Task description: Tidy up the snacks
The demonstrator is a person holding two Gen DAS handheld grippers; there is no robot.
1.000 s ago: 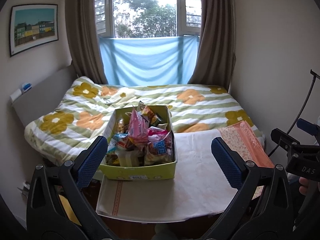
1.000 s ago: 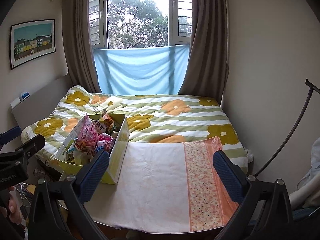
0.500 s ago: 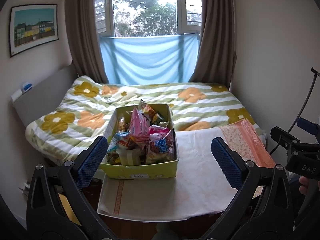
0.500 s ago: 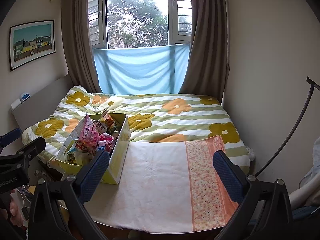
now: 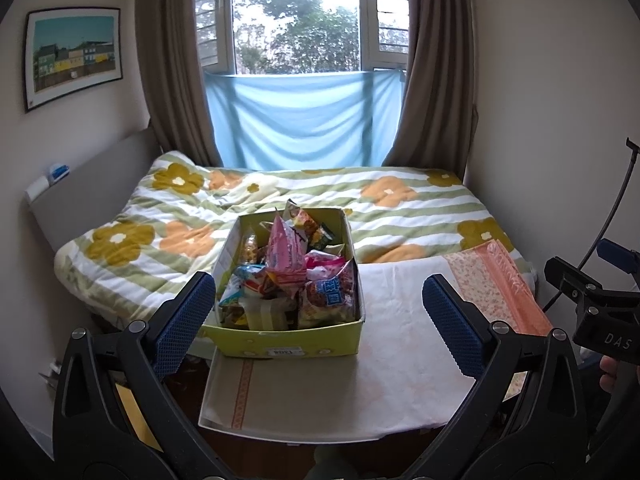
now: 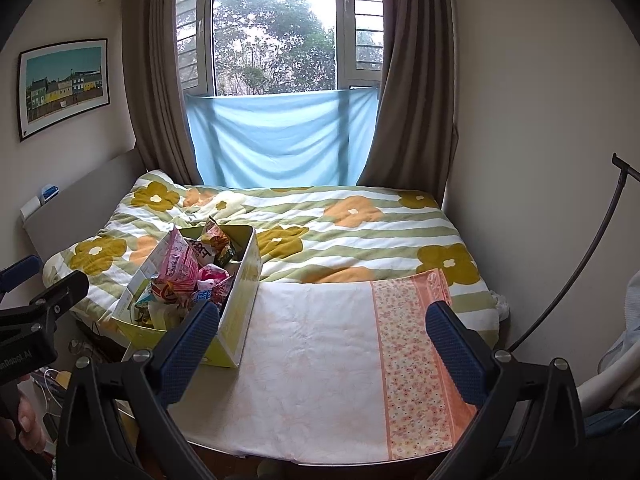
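Two claws held wide and empty over a cloth-covered bench.
Beyond the flower-patterned striped bed quilt (image 5: 400,216), the white-clothed bench (image 6: 320,360) carries a yellow-green cardboard box (image 5: 288,344) of mixed snack packets (image 5: 288,268) at its left end; left claw (image 5: 318,322) and right claw (image 6: 322,352) both gape.

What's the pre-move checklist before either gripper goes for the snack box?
1. Left gripper open, nothing held: ok.
2. Right gripper open, nothing held: ok.
3. Box resting flat on the table cloth: ok in the left view, though its left end sits near the table's edge.
4. Snacks reachable from above: ok, the pink bag sticks up over the rim.
5. Free space to lay snacks out: ok, the cloth to the right of the box is bare.
6. Grippers clear of each other: ok, each shows at the other view's edge, apart.
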